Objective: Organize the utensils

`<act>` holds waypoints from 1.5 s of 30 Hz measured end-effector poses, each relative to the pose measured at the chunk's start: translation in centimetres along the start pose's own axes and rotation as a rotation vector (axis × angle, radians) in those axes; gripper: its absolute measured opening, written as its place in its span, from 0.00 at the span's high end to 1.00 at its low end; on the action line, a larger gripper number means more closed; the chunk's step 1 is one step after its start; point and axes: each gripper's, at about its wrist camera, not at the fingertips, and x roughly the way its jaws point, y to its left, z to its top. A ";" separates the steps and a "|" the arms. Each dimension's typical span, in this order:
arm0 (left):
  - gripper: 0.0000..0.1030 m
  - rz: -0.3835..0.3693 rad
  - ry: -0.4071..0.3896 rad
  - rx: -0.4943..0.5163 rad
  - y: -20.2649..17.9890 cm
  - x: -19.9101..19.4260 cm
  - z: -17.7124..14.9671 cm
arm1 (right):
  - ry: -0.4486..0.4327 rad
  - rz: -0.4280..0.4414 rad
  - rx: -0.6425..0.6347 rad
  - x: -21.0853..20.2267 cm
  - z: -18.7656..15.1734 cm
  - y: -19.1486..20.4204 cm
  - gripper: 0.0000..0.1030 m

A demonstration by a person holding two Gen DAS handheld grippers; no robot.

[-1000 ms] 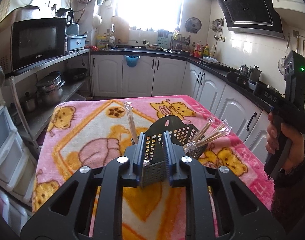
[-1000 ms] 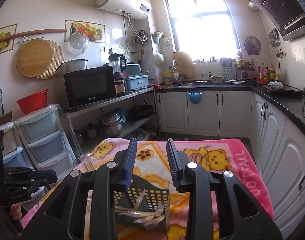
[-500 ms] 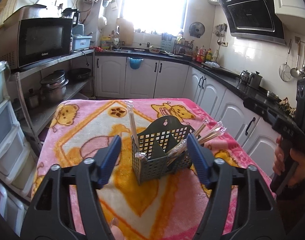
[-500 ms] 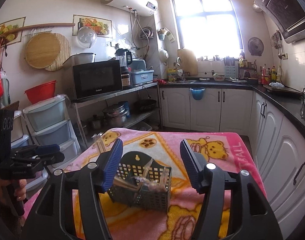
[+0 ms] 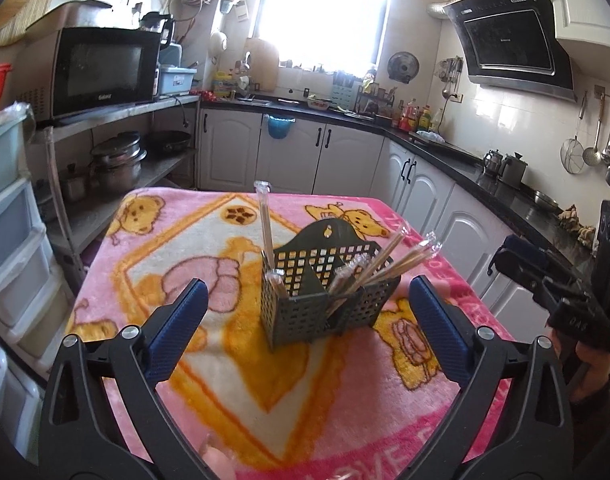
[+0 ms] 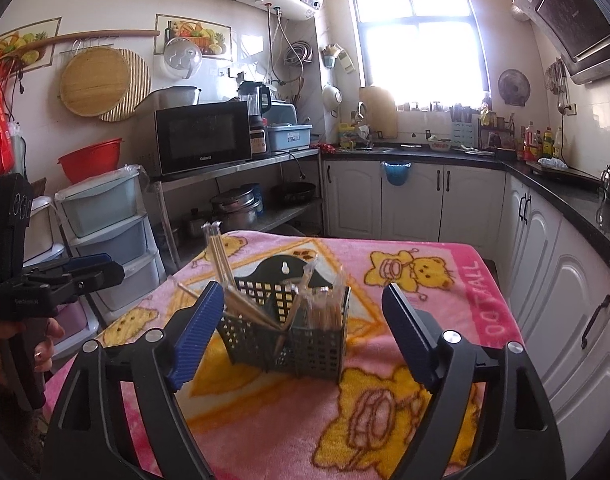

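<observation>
Both grippers stand wide open and empty, short of the utensil caddy on the table.

The left gripper (image 5: 307, 312) and right gripper (image 6: 299, 334) each point slightly downward at the caddy (image 5: 325, 292) from the near side; their jaws have just been opening, and the blue ribbed pads (image 5: 177, 328) clear the basket's walls on either side without touching. The caddy is dark perforated plastic, boxy, with a rounded hanging tab at the back, and stands upright mid-table on a fleecy pink bear-print blanket (image 5: 241, 384). Plastic-wrapped chopsticks (image 5: 397, 256) lean out of its compartments. Open blanket lies all round it; white cabinets (image 6: 565, 280) run close along the table's right edge.
</observation>
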 end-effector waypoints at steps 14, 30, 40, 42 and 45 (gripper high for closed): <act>0.10 0.001 0.062 -0.071 -1.5 1.5 -5.5 | 0.079 -0.036 0.045 -0.8 -5.7 -0.2 0.10; 0.10 0.061 -0.022 -0.101 -2.2 2.6 -10.8 | 0.037 -0.115 0.054 -0.8 -11.0 -0.3 0.06; 0.10 0.103 -0.102 -0.055 -3.4 3.3 -13.2 | -0.153 -0.156 0.022 -2.5 -12.3 -0.3 0.06; 0.10 0.108 -0.131 -0.043 -3.7 3.2 -13.3 | -0.175 -0.168 -0.006 -2.7 -12.4 0.2 0.06; 0.10 0.118 -0.168 -0.031 -3.8 3.0 -13.4 | -0.207 -0.172 -0.029 -3.0 -12.7 0.9 0.06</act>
